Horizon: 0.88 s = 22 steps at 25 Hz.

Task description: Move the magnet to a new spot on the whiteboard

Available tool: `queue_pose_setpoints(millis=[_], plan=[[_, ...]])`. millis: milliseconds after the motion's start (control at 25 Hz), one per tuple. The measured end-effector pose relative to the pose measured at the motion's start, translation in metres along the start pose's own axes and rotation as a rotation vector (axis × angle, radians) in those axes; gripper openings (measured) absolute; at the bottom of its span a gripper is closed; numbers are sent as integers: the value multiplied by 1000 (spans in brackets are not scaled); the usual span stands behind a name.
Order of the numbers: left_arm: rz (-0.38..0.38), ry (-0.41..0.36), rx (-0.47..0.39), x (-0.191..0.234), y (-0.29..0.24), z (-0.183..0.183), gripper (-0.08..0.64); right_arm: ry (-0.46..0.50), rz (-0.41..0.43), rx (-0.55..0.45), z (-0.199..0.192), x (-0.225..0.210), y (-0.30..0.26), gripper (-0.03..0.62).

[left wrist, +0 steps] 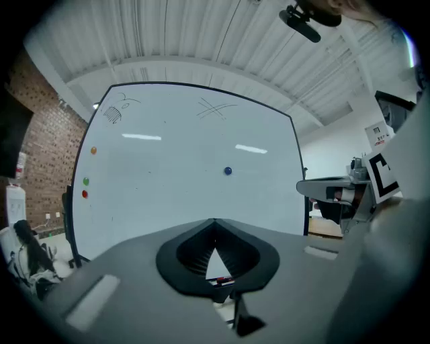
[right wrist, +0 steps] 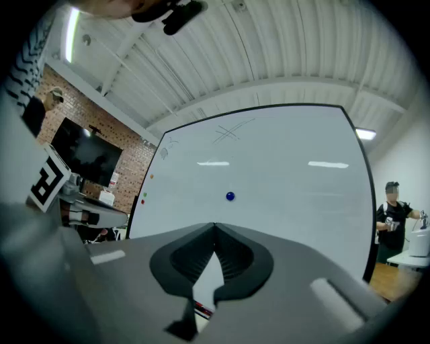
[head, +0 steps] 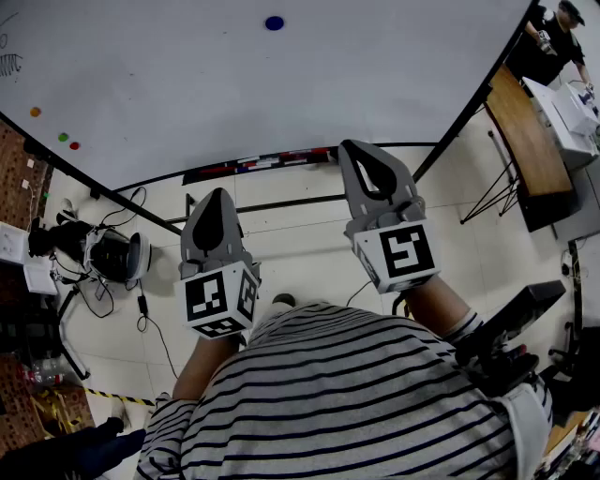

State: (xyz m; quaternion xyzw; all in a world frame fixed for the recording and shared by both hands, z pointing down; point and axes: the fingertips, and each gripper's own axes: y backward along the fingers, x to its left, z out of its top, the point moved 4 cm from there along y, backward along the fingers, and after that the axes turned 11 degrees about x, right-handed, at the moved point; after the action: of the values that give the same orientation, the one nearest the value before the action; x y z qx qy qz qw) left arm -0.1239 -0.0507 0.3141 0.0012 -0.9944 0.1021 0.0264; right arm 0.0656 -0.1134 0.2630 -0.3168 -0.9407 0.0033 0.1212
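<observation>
A round blue magnet (head: 274, 22) sticks to the big whiteboard (head: 187, 84), high up and near its middle. The left gripper view shows the magnet (left wrist: 228, 171) a little right of centre, and in the right gripper view it (right wrist: 230, 196) sits just above the jaw tips. Both grippers are held in front of the board, well short of it. My left gripper (head: 214, 195) is shut with nothing in it, its jaw tips meeting (left wrist: 215, 220). My right gripper (head: 362, 148) is also shut and empty (right wrist: 214, 226), a bit closer to the board.
Orange (head: 35, 112), green (head: 63, 137) and red (head: 74, 145) magnets sit at the board's left edge. Markers lie in the tray (head: 258, 162) under the board. A wooden table (head: 525, 141) and a person (head: 553, 37) are at the right, and camera gear (head: 112, 255) lies on the floor at left.
</observation>
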Motion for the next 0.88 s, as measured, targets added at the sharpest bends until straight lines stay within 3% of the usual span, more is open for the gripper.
queue_pose_setpoints(millis=[240, 400, 760, 880], plan=[[-18, -11, -24, 24, -20, 17, 15, 72, -55, -40, 26, -7, -43, 8], [-79, -19, -47, 45, -51, 34, 15, 110, -117, -81, 47, -11, -85, 8], [-239, -21, -64, 84, -123, 66, 15, 229, -269, -58, 72, -18, -184, 142], [-254, -18, -66, 90, -135, 74, 15, 255, -313, -27, 71, -24, -204, 150]])
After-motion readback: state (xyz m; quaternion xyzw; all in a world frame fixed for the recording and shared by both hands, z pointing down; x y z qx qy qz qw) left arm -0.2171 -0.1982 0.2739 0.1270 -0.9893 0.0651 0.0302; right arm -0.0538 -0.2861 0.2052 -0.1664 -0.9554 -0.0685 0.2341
